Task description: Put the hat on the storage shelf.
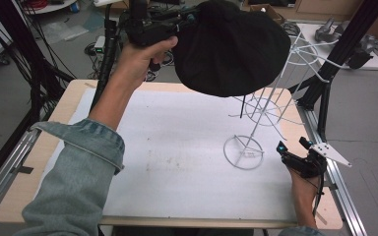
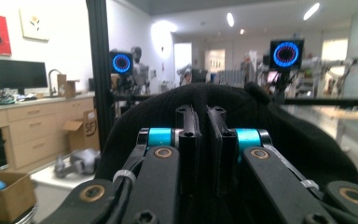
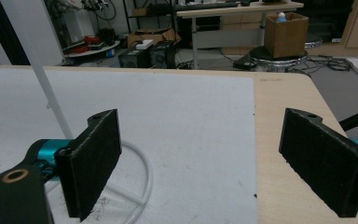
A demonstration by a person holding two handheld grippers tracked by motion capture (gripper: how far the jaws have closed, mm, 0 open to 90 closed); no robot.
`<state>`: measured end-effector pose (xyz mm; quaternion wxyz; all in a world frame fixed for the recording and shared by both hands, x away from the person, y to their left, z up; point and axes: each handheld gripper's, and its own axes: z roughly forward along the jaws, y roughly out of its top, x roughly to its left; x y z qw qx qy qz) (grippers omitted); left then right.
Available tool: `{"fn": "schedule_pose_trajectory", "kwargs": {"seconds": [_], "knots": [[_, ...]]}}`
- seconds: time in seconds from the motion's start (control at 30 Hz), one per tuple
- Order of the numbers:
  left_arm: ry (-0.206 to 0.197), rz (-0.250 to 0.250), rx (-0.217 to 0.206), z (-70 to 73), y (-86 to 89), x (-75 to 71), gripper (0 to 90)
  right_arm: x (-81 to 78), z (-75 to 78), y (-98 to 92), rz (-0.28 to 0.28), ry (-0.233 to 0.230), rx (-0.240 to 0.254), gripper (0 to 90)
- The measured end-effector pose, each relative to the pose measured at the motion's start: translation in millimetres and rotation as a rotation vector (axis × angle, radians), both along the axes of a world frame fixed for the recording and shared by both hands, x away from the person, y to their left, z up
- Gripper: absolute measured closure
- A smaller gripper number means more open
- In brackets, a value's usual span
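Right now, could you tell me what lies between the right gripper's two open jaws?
In the right gripper view, only bare white mat and wooden table edge; the white wire stand's ring base sits beside one jaw.

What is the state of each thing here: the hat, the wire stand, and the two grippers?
Hat: held up in the air above the table, pinched by the left gripper.
Stand: upright on the white mat, nothing on it.
Left gripper: shut on the hat.
Right gripper: open, holding nothing, low beside the stand's ring base.
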<state>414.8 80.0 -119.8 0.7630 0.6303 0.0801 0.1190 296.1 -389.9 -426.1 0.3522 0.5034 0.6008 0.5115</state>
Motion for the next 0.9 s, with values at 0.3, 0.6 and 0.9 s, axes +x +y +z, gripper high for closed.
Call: {"fn": "schedule_pose_trajectory", "kwargs": {"seconds": [0.3,0.6,0.9], "knots": [[-0.017,0.014,0.119,-1.4,3.2,-6.6,83.6,0.6,-0.7,1.3,0.002,0.006,0.003,12.1],[-0.012,0.017,0.17,-5.1,-1.3,-9.9,82.3,1.2,-1.1,1.8,0.004,0.008,0.003,12.1],[-0.037,0.023,0.217,-4.4,-6.9,-17.6,79.5,0.8,-1.0,1.5,0.006,0.013,0.008,12.1]]}}
